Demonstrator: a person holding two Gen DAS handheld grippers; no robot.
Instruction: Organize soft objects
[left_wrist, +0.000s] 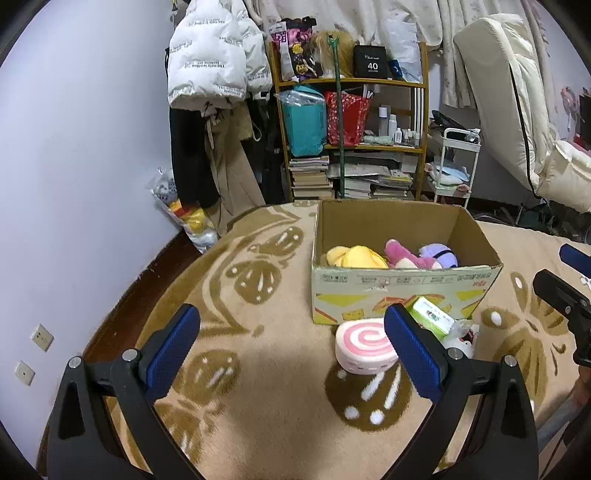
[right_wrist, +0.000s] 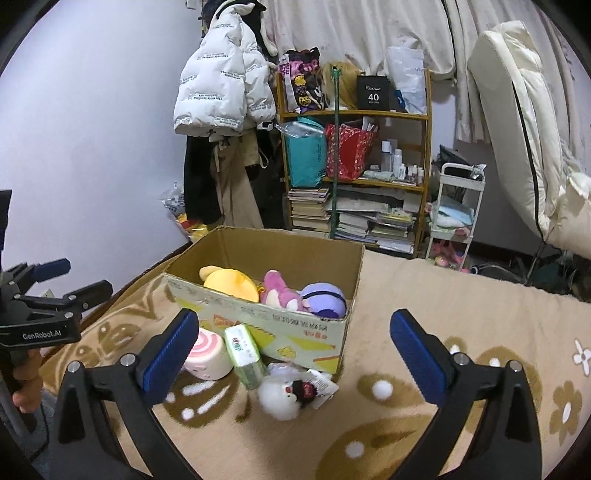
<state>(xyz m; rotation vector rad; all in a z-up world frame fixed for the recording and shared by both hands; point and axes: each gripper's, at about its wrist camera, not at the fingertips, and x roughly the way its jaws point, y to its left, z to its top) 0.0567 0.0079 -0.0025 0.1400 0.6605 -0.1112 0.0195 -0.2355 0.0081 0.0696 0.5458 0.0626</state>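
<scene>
Right wrist view: right gripper (right_wrist: 295, 350) gapes wide, empty, with the plush (right_wrist: 286, 395) lying dead ahead between its fingers, just before the box (right_wrist: 258, 317); left gripper (left_wrist: 291, 347) hangs open too, farther off.

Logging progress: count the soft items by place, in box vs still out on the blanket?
In box: 3: yellow plush, pink plush, purple plush
On blanket: 3: swirl cushion, tissue pack, white plush
Total: 6

place: home bedroom | cues: blanketed bed (right_wrist: 424, 302), bookshelf (left_wrist: 351, 83), hung coats (left_wrist: 210, 55)
</scene>
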